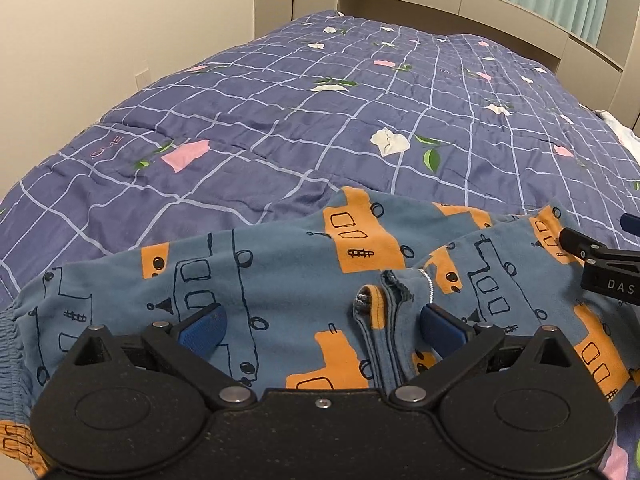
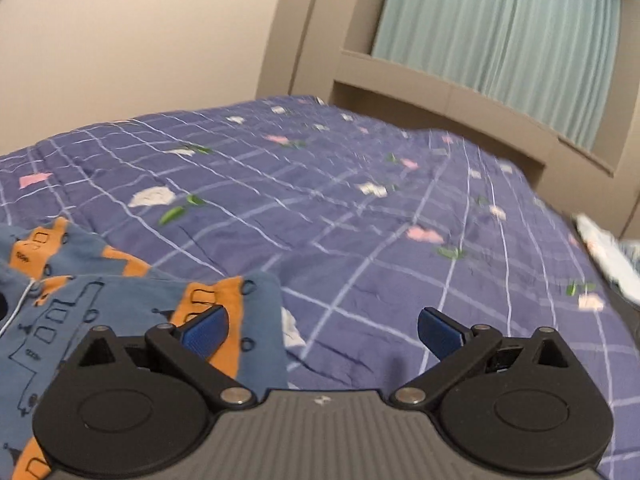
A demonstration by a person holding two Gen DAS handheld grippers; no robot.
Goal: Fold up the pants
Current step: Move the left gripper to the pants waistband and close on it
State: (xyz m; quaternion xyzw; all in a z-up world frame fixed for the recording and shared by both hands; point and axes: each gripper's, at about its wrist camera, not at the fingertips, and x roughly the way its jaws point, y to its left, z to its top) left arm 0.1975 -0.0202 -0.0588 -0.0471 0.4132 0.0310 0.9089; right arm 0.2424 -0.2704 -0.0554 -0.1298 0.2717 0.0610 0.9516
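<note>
The pants point(image 1: 288, 280) are blue-grey with orange truck prints and lie crumpled across the near part of the bed. Their gathered waistband point(image 1: 12, 344) is at the far left. My left gripper point(image 1: 322, 330) is open and empty, its blue pads just above the pants, near a folded seam point(image 1: 384, 320). My right gripper point(image 2: 322, 330) is open and empty, over the right edge of the pants point(image 2: 132, 300) and the bedspread. The right gripper also shows in the left wrist view point(image 1: 600, 260), at the right edge above the pants.
A purple grid-pattern bedspread point(image 1: 320, 120) with flower prints covers the bed. A beige headboard point(image 1: 480, 4) and teal curtain point(image 2: 500, 32) stand behind. A wall point(image 1: 100, 20) lies to the left. White cloth point(image 2: 608, 256) lies at the bed's right edge.
</note>
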